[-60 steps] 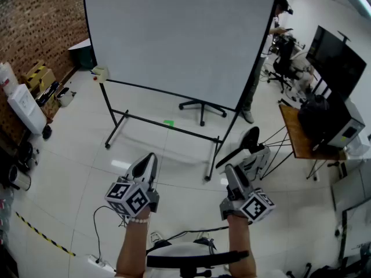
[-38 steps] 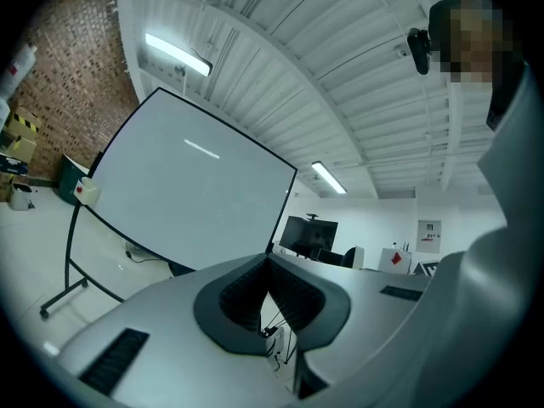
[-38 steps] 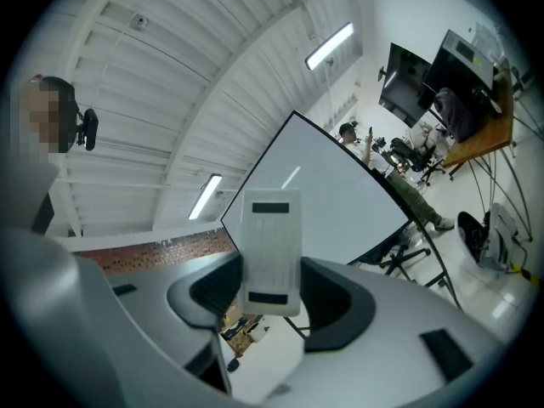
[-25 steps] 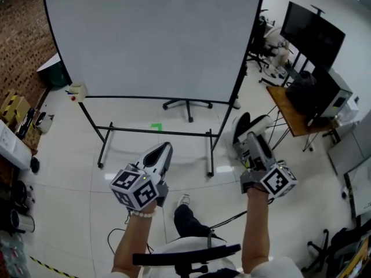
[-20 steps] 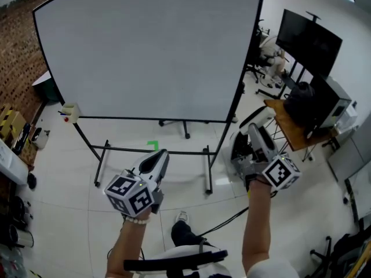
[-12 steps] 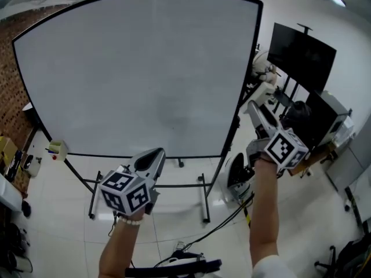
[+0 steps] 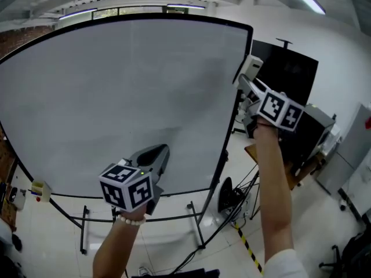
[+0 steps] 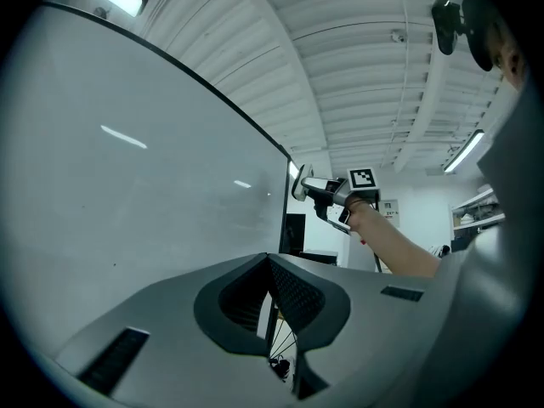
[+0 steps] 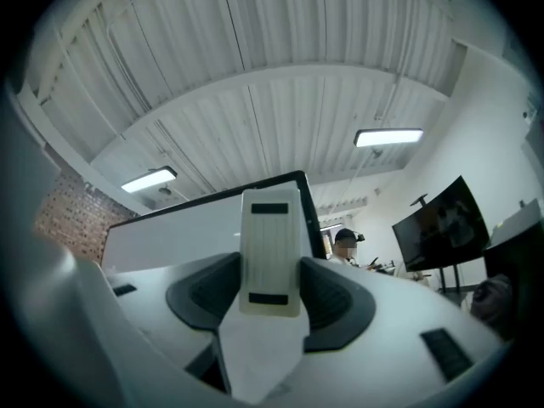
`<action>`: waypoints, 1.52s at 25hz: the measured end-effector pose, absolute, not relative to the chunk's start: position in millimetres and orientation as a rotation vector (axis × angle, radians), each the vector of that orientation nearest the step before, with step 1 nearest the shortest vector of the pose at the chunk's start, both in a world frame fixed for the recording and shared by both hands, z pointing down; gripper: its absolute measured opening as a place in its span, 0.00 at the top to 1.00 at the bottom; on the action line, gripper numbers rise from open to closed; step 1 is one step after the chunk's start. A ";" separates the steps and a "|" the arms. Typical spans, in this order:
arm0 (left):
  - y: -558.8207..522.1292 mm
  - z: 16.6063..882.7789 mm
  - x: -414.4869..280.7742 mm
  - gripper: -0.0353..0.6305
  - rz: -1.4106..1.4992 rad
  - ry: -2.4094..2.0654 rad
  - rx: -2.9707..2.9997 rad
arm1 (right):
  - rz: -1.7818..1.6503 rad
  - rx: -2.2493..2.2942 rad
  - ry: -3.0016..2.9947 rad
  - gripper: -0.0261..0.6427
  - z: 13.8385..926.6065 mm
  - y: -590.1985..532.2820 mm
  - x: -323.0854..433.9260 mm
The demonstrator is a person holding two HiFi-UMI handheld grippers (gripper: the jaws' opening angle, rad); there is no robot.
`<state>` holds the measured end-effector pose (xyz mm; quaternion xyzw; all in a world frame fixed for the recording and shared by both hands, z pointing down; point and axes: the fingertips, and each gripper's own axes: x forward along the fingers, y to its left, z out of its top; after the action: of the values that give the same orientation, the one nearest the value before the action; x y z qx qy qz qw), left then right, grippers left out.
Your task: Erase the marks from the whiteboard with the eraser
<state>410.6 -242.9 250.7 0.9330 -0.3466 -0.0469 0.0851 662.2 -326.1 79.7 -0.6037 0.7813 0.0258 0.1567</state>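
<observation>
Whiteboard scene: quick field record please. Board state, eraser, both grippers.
whiteboard: upright on its stand; no clear marks visible
eraser: white block, held near the board's upper right corner; contact with the board unclear
right gripper: jaws closed on the eraser
left gripper: jaws together, nothing between them, low in front of the board

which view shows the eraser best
The right gripper view: the eraser fills the centre, clamped between the right hand-held gripper's jaws. The head view shows the eraser small, by the whiteboard's upper right edge. The left gripper view shows it tiny and distant.
</observation>
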 end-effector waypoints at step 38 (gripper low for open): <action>-335.8 96.8 464.5 0.96 -0.210 -1.164 2.897 | 0.194 -2.021 2.305 0.59 -26.1 -399.1 687.8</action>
<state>464.5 -335.8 96.8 0.9258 -0.3721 -0.0671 0.0062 687.8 -399.1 -26.1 -0.6576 0.7499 0.0631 0.0351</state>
